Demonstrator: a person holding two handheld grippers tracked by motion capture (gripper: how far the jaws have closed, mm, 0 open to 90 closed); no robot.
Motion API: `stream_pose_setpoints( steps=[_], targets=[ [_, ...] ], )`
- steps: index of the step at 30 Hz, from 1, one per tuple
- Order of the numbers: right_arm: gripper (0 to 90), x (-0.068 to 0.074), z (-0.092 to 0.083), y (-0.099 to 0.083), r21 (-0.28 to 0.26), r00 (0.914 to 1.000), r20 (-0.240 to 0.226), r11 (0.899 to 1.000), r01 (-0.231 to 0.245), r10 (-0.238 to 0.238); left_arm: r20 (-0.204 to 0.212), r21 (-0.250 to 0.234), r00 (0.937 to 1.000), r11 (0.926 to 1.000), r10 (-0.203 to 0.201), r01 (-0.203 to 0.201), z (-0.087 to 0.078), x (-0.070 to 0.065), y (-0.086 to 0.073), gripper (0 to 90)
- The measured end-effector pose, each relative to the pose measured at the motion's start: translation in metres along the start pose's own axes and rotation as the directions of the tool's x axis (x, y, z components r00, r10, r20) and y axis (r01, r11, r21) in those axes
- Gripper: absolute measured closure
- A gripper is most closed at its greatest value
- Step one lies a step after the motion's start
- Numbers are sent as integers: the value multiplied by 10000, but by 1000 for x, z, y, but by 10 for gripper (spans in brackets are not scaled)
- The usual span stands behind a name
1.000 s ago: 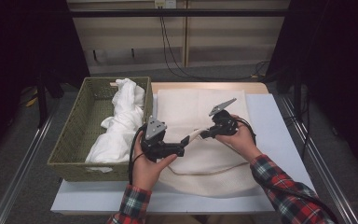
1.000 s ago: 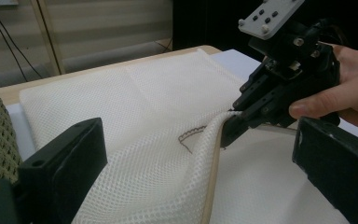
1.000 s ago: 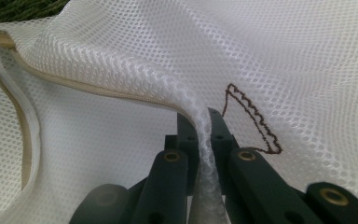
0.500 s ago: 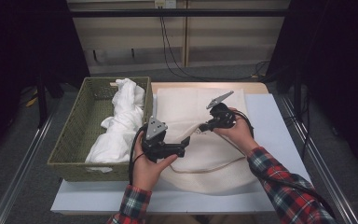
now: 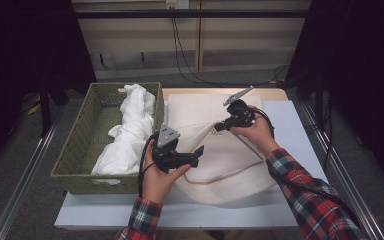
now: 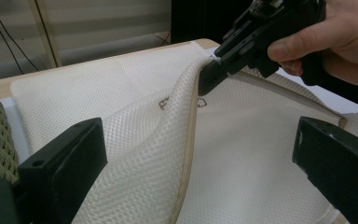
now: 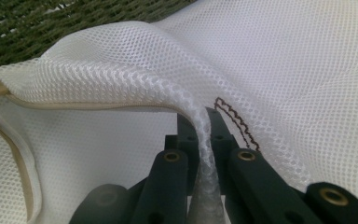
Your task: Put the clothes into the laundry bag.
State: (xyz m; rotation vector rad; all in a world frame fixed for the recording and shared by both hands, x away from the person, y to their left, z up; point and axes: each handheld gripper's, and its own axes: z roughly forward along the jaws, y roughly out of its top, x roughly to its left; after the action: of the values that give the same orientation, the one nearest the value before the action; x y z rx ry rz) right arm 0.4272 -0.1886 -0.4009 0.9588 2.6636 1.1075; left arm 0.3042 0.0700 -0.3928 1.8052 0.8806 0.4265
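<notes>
A cream mesh bag [image 5: 215, 155] with a beige trimmed edge lies flat on the table. My right gripper [image 5: 218, 126] is shut on a fold of its top layer [image 7: 204, 135] and holds that layer lifted, so the bag's mouth gapes. In the left gripper view the right gripper [image 6: 209, 77] pinches the raised edge of the mesh bag [image 6: 140, 154]. My left gripper [image 5: 198, 155] stands open near the bag's left edge, its two jaws wide apart with nothing pressed between them. A small brown stitched mark [image 7: 235, 122] sits near the pinched fold.
A green woven basket [image 5: 80, 150] stands at the left with white cloth [image 5: 125, 135] piled in it. The white table top [image 5: 290, 125] shows bare at the right of the bag. Metal rails run along both sides.
My right gripper has risen and moved away from me with the mesh fold in it, lifting the bag's top layer higher. The left gripper has stayed put.
</notes>
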Motion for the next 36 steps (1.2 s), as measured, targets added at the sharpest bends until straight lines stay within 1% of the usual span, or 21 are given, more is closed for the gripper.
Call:
stream_pose_setpoints(
  steps=[1, 3, 4, 6, 8, 10, 12, 13, 14, 15, 17, 18, 19, 20, 21, 22, 26, 30, 32, 34, 36],
  targets=[
    [884, 0, -1, 2, -26, 10000, -9, 10000, -21, 21, 55, 27, 10000, 10000, 8, -8, 0, 0, 1, 28],
    [884, 1, -4, 5, -46, 9999, 36, 9999, 132, -132, 55, 180, 10000, 9998, 19, -20, 0, -1, 2, 28],
    [884, 2, -7, 8, -92, 9998, 83, 9998, 173, -172, 182, 236, 9998, 9997, 23, -27, 0, -1, 4, 28],
    [884, 2, -9, 10, -135, 9998, 92, 9997, 193, -192, 258, 295, 9997, 9996, -5, -3, 0, -1, 5, 28],
    [884, 3, -10, 11, -177, 9997, 118, 9996, 237, -235, 215, 328, 9998, 9995, 38, -45, 0, -1, 5, 28],
    [884, 3, -11, 11, -179, 9997, 81, 9996, 231, -230, 315, 323, 9995, 9995, -46, 35, 1, 0, 7, 28],
    [884, 4, -12, 12, -162, 9996, 213, 9997, 199, -195, 284, 359, 9996, 9994, 0, -10, 0, 1, 11, 28],
    [884, 4, -12, 12, -183, 9998, 81, 9997, 185, -184, 302, 318, 9995, 9995, 14, -24, 0, 1, 12, 28],
    [884, 4, -12, 12, -186, 9999, 78, 9997, 146, -144, 275, 324, 9996, 9995, -40, 31, 0, 2, 15, 28],
    [884, 4, -13, 12, -195, 9999, 66, 9997, 124, -123, 302, 207, 9995, 9998, -70, 64, 0, 3, 17, 28],
    [884, 5, -13, 12, -211, 9998, 58, 9996, 176, -175, 244, 195, 9997, 9998, -81, 76, 0, 4, 21, 28],
    [884, 5, -13, 12, -218, 9999, 71, 9996, 155, -153, 230, 175, 9997, 9998, -110, 106, 1, 6, 26, 28],
    [884, 5, -13, 12, -218, 9999, 71, 9996, 155, -153, 230, 175, 9997, 9998, -110, 106, 1, 6, 26, 28],
    [884, 5, -13, 12, -272, 9999, 57, 9996, 121, -120, 232, 127, 9997, 9999, -58, 56, 1, 7, 32, 28],
    [884, 5, -13, 12, -272, 9999, 57, 9996, 121, -120, 232, 127, 9997, 9999, -58, 56, 1, 7, 32, 28],
    [884, 4, -13, 12, -309, 9999, 69, 9995, 107, -105, 341, 104, 9994, 9999, -94, 90, 1, 8, 36, 28],
    [884, 4, -13, 11, -320, 9999, 102, 9994, 129, -125, 128, 143, 9999, 9999, -9, 7, 2, 13, 47, 28],
    [884, 4, -13, 10, -320, 9998, 97, 9993, 172, -168, 11, 157, 9999, 9998, -146, 146, 1, 24, 56, 28],
    [884, 5, -13, 10, -282, 9997, 92, 9994, 214, -212, -297, 206, 9996, 9998, -35, 41, 0, 30, 60, 28],
    [884, 5, -13, 10, -253, 9996, 139, 9993, 261, -258, -490, 137, 9987, 9998, -121, 128, -1, 37, 62, 28],
    [884, 6, -14, 10, -246, 9998, 118, 9996, 154, -151, -679, 244, 9976, 9996, -142, 159, -2, 45, 64, 28]
  ],
)
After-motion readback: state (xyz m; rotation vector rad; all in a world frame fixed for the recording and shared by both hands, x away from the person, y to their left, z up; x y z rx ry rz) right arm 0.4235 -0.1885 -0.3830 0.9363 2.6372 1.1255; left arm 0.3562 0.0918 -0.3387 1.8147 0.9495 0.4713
